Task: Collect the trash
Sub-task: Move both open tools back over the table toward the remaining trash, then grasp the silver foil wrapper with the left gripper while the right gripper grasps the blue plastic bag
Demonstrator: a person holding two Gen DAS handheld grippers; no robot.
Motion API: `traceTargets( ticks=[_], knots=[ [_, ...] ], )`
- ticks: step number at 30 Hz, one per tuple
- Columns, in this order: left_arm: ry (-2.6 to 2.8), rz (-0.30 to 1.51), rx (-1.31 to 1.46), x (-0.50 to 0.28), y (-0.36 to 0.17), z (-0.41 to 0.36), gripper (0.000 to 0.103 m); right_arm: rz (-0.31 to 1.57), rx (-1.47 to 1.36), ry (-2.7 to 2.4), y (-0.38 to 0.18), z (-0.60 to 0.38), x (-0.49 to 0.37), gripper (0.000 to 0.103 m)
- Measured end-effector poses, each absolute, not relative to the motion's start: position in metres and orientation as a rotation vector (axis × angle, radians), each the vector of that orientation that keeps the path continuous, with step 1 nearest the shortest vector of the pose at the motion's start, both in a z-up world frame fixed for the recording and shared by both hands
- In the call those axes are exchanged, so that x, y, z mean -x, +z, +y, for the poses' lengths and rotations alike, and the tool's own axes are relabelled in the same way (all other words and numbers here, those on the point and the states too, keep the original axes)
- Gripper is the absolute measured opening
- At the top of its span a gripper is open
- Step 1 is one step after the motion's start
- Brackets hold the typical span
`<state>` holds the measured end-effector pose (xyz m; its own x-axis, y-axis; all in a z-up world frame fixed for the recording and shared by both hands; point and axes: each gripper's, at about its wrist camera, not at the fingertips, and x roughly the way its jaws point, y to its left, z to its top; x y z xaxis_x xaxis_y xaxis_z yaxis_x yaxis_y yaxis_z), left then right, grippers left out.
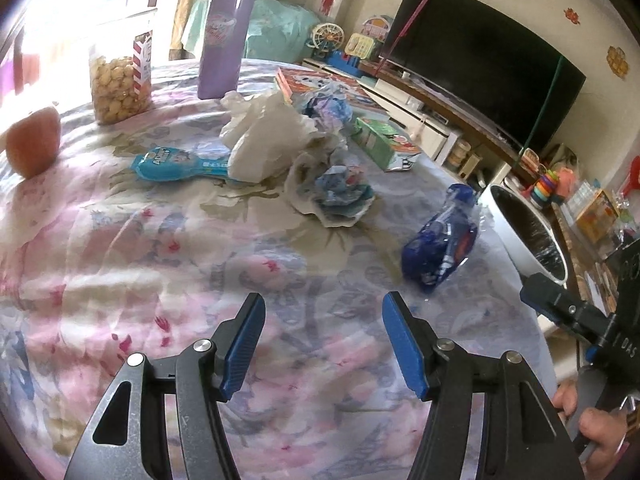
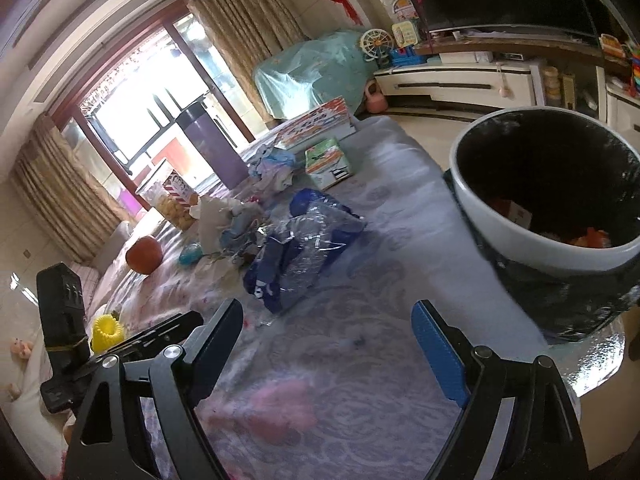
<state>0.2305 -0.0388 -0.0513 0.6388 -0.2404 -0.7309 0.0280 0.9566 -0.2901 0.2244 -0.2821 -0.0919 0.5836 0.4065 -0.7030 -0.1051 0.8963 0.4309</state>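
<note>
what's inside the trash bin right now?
The white trash bin has a black liner. At the bottom: a small carton-like piece and orange scraps. The near wall hides the rest of the bottom.

Crumpled blue wrapper flat near bin, apparently part-filled.

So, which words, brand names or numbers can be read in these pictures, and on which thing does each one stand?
"DAS": on the black body of the right gripper, at the edge of the left wrist view; possibly part of a longer word.
Snack jar label: too blurred.
Purple bottle sticker: too blurred.
Teal wrapper: print too small.
Green carton and picture box: unreadable.
</note>
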Motion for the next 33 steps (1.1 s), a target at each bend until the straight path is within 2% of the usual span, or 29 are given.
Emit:
traceTargets(
  ticks=[17,20,21,22,23,25,26,28,33],
  knots=[
    [-0.222,0.864,0.216,-0.302,-0.062,-0.038,0.063,0.971,-0.518,0.313,-0.120,-0.272,-0.279,0.087],
    [-0.233,0.853,0.214,-0.320,-0.065,-0.041,0.063,0.985,-0.550,0.314,-0.125,-0.275,-0.291,0.082],
    [-0.227,0.849,0.208,-0.327,-0.068,-0.042,0.062,0.985,-0.557,0.318,-0.126,-0.275,-0.294,0.075],
    [-0.225,0.849,0.204,-0.332,-0.071,-0.043,0.060,0.983,-0.559,0.325,-0.126,-0.275,-0.297,0.064],
    [-0.227,0.851,0.203,-0.336,-0.075,-0.044,0.059,0.985,-0.558,0.329,-0.127,-0.276,-0.298,0.060],
    [-0.246,0.867,0.203,-0.343,-0.082,-0.048,0.036,0.982,-0.550,0.329,-0.128,-0.278,-0.300,0.055],
    [-0.253,0.865,0.201,-0.345,-0.085,-0.050,0.035,0.980,-0.545,0.329,-0.128,-0.279,-0.299,0.053],
    [-0.263,0.847,0.177,-0.343,-0.083,-0.055,0.023,0.976,-0.537,0.339,-0.129,-0.280,-0.295,0.049],
    [-0.249,0.828,0.158,-0.334,-0.079,-0.058,0.016,0.960,-0.512,0.341,-0.124,-0.284,-0.284,0.046]
  ],
)
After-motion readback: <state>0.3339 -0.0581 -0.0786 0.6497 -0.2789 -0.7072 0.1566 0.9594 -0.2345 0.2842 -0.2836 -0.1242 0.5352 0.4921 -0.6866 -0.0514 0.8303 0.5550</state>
